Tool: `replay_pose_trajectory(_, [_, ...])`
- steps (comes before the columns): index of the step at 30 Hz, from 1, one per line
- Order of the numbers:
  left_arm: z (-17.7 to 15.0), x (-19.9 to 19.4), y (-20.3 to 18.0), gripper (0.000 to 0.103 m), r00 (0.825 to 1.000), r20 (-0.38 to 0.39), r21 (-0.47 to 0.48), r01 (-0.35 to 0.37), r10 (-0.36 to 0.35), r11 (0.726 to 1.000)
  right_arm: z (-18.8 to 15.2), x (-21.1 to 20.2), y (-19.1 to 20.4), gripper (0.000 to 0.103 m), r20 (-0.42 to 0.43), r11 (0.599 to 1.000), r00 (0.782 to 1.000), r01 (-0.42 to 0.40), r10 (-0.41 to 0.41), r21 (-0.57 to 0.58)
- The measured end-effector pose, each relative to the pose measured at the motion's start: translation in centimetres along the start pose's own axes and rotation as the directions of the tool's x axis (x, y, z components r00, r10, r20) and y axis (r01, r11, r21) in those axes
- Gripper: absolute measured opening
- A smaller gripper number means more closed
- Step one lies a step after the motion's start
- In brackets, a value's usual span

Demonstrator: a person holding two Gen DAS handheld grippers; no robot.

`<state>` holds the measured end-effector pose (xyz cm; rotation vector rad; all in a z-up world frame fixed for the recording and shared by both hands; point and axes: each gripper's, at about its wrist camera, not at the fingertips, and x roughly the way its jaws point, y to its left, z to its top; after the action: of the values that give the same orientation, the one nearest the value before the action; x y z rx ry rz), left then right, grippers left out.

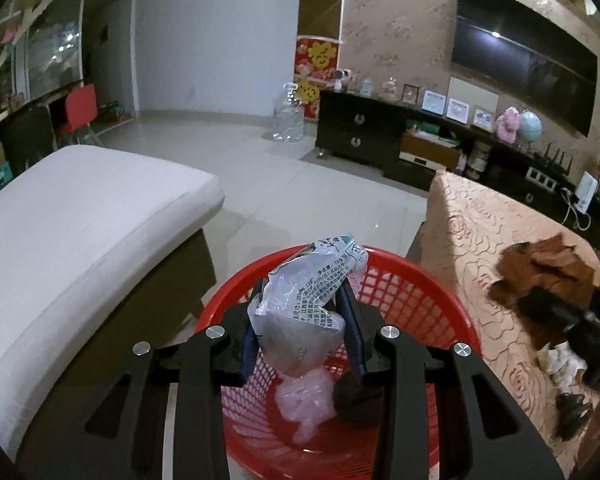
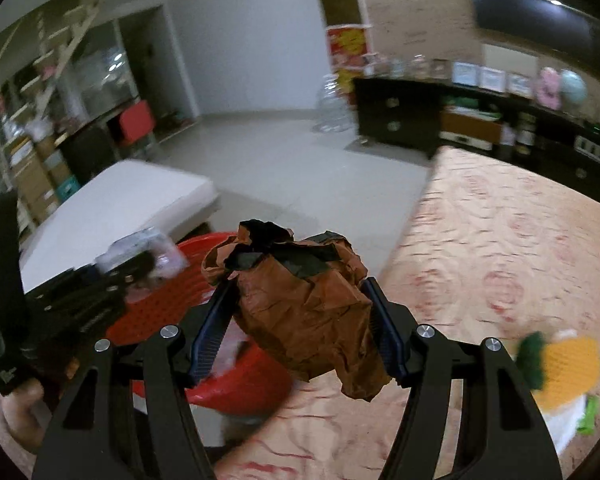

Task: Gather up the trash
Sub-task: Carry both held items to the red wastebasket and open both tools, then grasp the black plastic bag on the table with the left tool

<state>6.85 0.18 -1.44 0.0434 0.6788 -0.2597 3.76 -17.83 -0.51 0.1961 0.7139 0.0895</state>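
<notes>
Left tongs pinching plastic wrapper over red basket, right tongs clamping brown paper, rose-patterned tablecloth

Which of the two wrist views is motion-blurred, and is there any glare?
Left wrist: sharp, print on the crumpled white plastic wrapper legible; lamp glare on the wall-mounted black television. Right wrist: background smeared, crumpled brown paper stays crisp.

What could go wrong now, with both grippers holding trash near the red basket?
1. The printed plastic wrapper sticks up past the left gripper; on release it might snag on the fingers.
2. The right gripper carries crumpled brown paper beside the red basket, close to the left gripper; they could collide.
</notes>
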Motion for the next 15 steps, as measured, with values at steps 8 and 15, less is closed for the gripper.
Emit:
replay_pose_trajectory(8, [0.0,-0.2,1.1,0.058,1.000,-0.004,-0.016,-0.022,0.022,1.000,0.0,3.2,2.8,0.066,-0.076,0.998,0.996,-0.056,0.055,-0.022])
replay_pose_trajectory(15, [0.2,-0.9,2.3,0.072,0.999,0.019,-0.065,-0.037,0.038,0.997,-0.5,2.7,3.5,0.082,-0.065,0.997,0.995,-0.079,0.077,-0.026])
